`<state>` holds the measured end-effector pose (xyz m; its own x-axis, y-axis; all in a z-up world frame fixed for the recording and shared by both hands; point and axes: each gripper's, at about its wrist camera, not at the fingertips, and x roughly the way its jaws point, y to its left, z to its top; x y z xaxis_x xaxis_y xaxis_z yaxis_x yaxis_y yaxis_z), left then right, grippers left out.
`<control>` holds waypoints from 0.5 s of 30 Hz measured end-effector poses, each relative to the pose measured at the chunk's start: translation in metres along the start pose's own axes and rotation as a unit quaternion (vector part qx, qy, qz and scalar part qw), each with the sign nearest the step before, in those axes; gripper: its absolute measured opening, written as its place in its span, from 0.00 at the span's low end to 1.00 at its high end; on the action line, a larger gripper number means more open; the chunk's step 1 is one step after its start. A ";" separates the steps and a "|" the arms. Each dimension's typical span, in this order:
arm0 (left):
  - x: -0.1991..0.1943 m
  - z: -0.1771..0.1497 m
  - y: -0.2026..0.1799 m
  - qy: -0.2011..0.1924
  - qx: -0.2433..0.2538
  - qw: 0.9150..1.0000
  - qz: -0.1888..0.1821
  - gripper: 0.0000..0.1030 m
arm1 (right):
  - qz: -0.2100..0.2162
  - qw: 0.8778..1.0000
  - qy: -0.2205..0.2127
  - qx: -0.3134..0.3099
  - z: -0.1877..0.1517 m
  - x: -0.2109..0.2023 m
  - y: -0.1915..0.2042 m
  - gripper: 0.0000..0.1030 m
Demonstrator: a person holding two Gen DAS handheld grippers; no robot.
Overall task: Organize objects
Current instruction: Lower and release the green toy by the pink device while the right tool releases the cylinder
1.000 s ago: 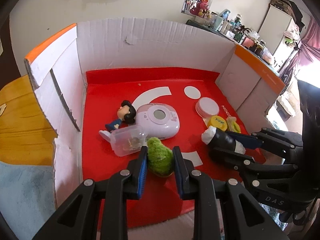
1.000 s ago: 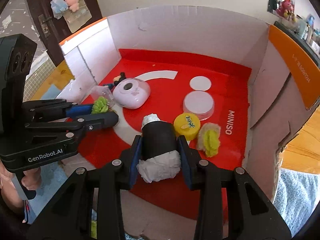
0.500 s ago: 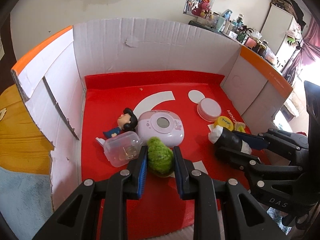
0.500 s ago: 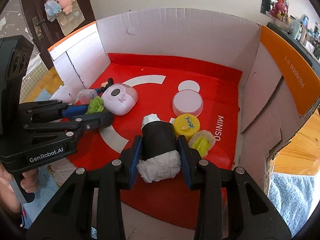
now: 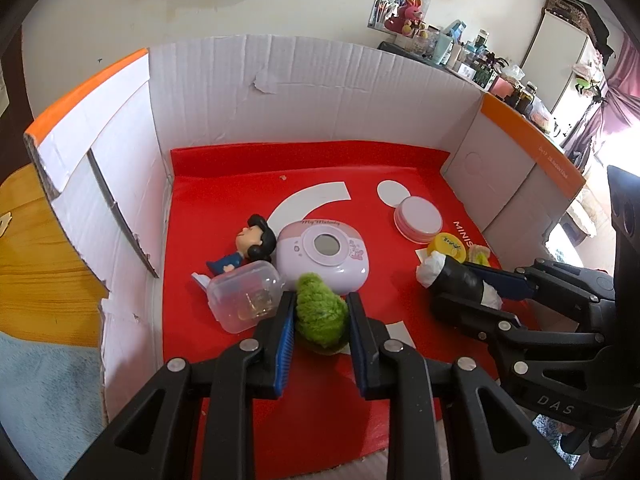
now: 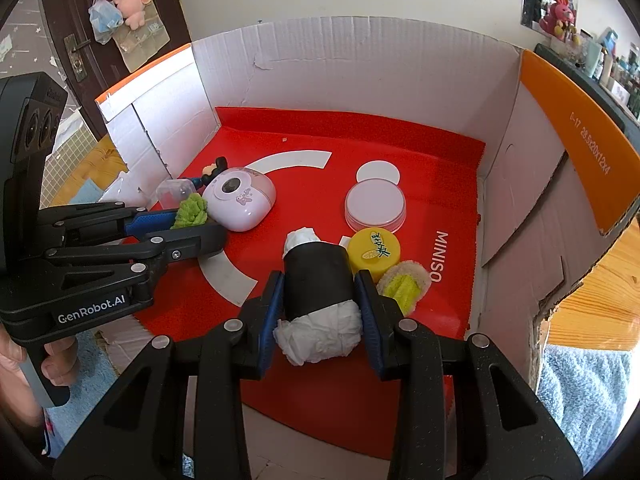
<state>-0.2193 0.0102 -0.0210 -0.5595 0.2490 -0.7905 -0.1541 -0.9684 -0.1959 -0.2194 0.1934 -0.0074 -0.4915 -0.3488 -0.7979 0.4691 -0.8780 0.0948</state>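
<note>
The left gripper (image 5: 320, 312) was clamped on a green plush piece (image 5: 320, 316), and the right gripper (image 6: 320, 300) was clamped on a black roll with white paper ends (image 6: 318, 280); both were over the near edge of the cardboard box (image 6: 360, 60), at about 6 o'clock on its red floor. The plush looked light and soft and would likely compress, so a mid-body hold suited it. The roll appeared light and crushable at its paper ends, so the black middle was the better hold. The box also held a pink device (image 5: 324, 256), a clear case (image 5: 244, 296) at its 8 o'clock, a figurine (image 5: 248, 244), a white lid (image 6: 375, 206) and a yellow cap (image 6: 374, 254).
</note>
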 end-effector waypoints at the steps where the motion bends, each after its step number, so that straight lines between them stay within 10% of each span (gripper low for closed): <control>1: 0.000 0.000 0.000 0.000 0.001 1.000 0.000 0.26 | 0.001 1.000 0.000 0.001 0.000 -0.001 0.000 0.34; 15: 0.000 0.000 0.001 -0.003 0.005 1.000 0.006 0.31 | 0.009 1.000 -0.001 0.007 -0.001 -0.005 0.000 0.35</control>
<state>-0.2194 0.0093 -0.0209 -0.5655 0.2384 -0.7895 -0.1559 -0.9710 -0.1815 -0.2161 0.1952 -0.0045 -0.4854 -0.3651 -0.7944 0.4673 -0.8763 0.1171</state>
